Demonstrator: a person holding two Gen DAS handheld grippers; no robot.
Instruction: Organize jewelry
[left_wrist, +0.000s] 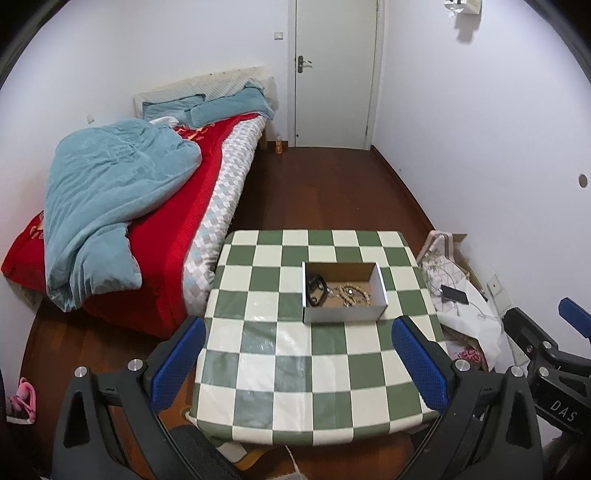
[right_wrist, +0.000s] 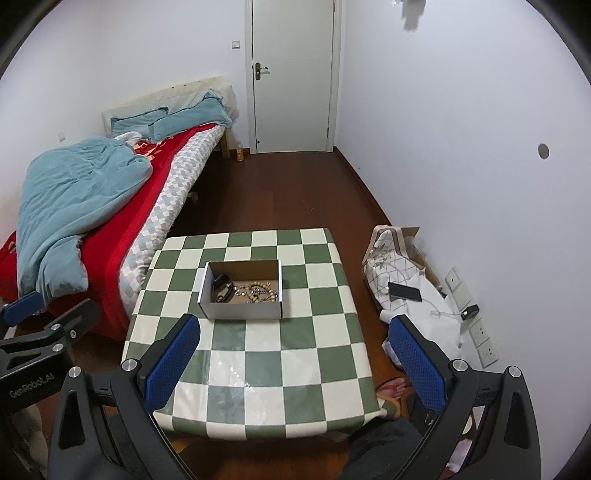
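Jewelry box (left_wrist: 343, 291) on checkered table (left_wrist: 280, 354), well beyond both open grippers

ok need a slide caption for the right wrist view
Open right gripper above a checkered table, facing a cardboard box holding beaded jewelry.

A bed (left_wrist: 147, 206) with a blue duvet (left_wrist: 110, 192), a closed door (left_wrist: 334, 74), a phone (right_wrist: 404, 292).

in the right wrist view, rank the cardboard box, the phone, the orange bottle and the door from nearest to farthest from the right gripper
1. Cardboard box: on the checkered table, just ahead of the right gripper, slightly left.
2. Phone: on the floor pile to the right of the table.
3. Orange bottle: on the floor by the bed's head.
4. Door: far wall, straight ahead.
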